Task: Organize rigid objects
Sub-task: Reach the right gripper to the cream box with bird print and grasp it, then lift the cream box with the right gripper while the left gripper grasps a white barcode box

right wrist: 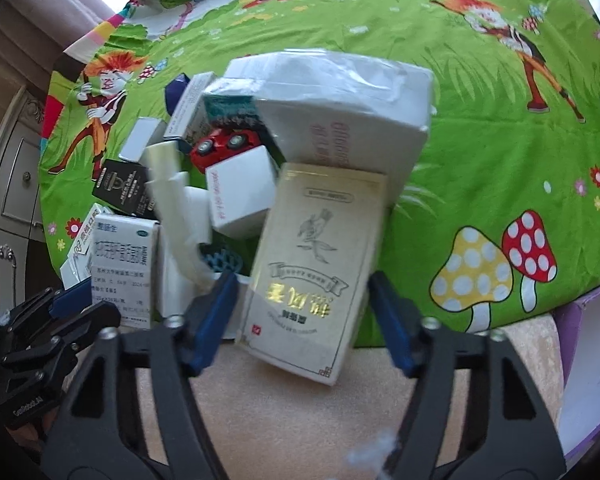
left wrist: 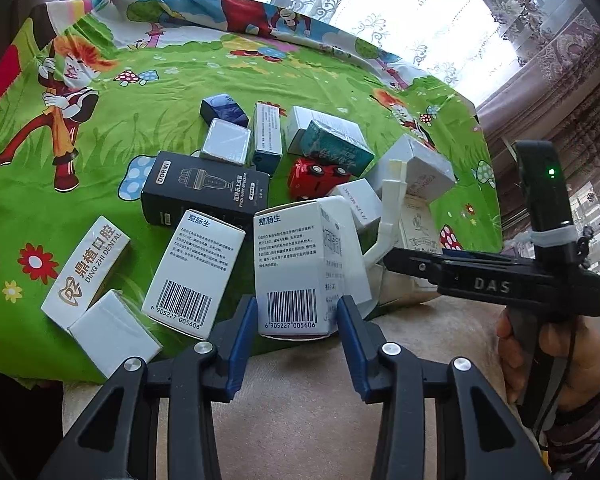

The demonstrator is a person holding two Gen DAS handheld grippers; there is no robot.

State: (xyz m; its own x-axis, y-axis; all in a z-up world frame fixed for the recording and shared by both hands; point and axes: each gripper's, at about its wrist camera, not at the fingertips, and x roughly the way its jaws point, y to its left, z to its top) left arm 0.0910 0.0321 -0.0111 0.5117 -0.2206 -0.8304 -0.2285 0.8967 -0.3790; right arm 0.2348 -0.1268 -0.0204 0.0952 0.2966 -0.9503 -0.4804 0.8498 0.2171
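White cardboard sits between the left gripper (left wrist: 298,316)'s blue fingers (left wrist: 242,328): a barcoded medicine box (left wrist: 296,272), both pads pressed to its sides at its near end. The right gripper (right wrist: 300,316) straddles a cream gold-lettered box (right wrist: 320,264), its fingers (right wrist: 392,320) apart from the box's edges, not gripping; both boxes lie on the green cartoon cloth (left wrist: 180,88).

Bright lace-curtained windows (left wrist: 400,12) backlight the room; a pale, possibly carved cabinet (right wrist: 16,184) stands beside.
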